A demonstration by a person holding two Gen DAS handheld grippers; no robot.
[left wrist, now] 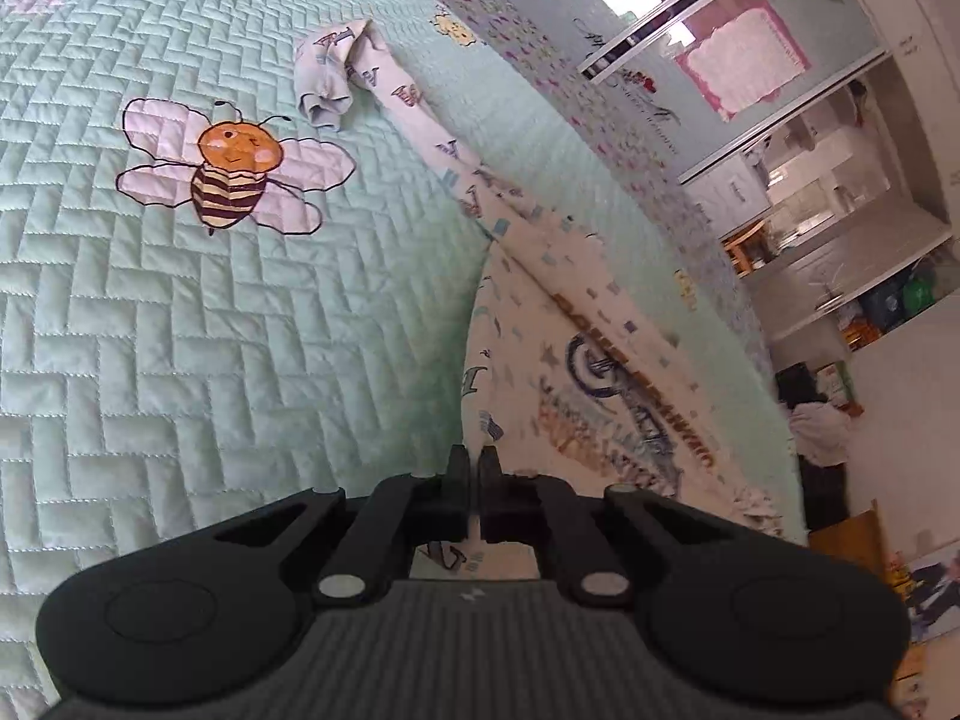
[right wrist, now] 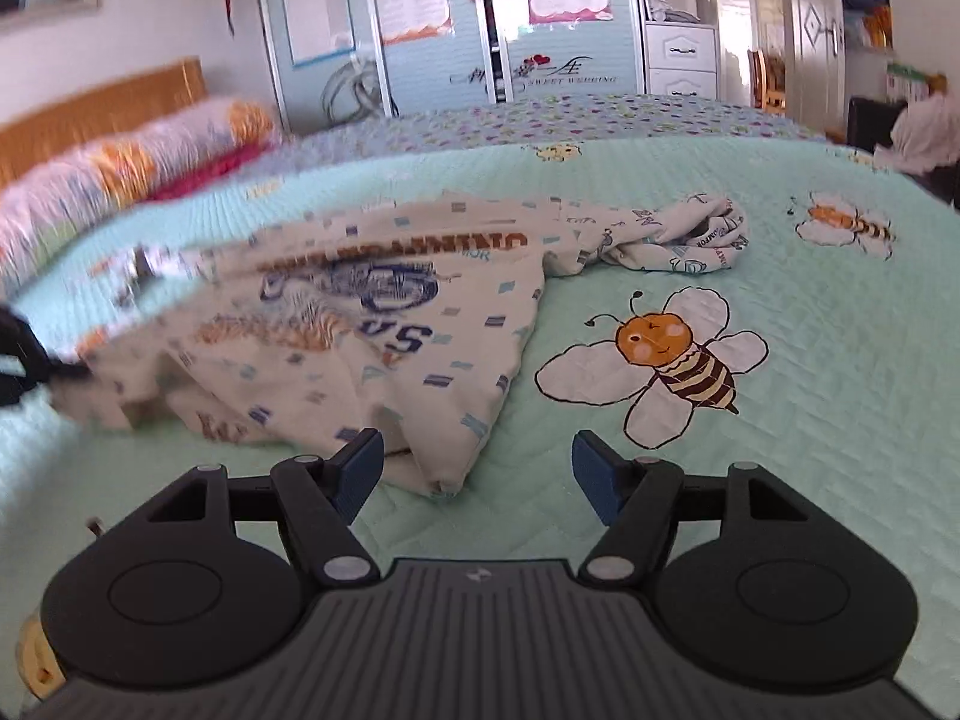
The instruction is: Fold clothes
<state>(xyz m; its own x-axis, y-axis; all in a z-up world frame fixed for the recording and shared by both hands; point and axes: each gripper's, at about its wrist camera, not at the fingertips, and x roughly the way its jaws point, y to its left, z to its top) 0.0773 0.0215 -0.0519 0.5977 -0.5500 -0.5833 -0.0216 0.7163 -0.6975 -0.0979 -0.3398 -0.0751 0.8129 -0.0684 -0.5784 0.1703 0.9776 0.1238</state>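
A white shirt (left wrist: 570,372) with blue and orange print lies stretched across the mint quilted bedspread (left wrist: 180,330). One sleeve (left wrist: 327,72) is bunched at the far end. My left gripper (left wrist: 474,465) is shut on the shirt's near edge, with cloth running out from between its fingers. In the right wrist view that gripper (right wrist: 24,360) shows at the far left, pulling the shirt (right wrist: 390,360) taut and slightly off the bedspread (right wrist: 810,420). My right gripper (right wrist: 477,468) is open and low over the bed, and the shirt's lower corner (right wrist: 444,480) lies between its blue pads (right wrist: 360,468) without touching them.
Embroidered bees (right wrist: 672,354) decorate the quilt. Pillows (right wrist: 150,150) and a wooden headboard (right wrist: 90,102) sit at the back left. A wardrobe with sliding doors (right wrist: 450,18) stands beyond the bed. A dark chair with clothes (right wrist: 912,126) is at the right edge.
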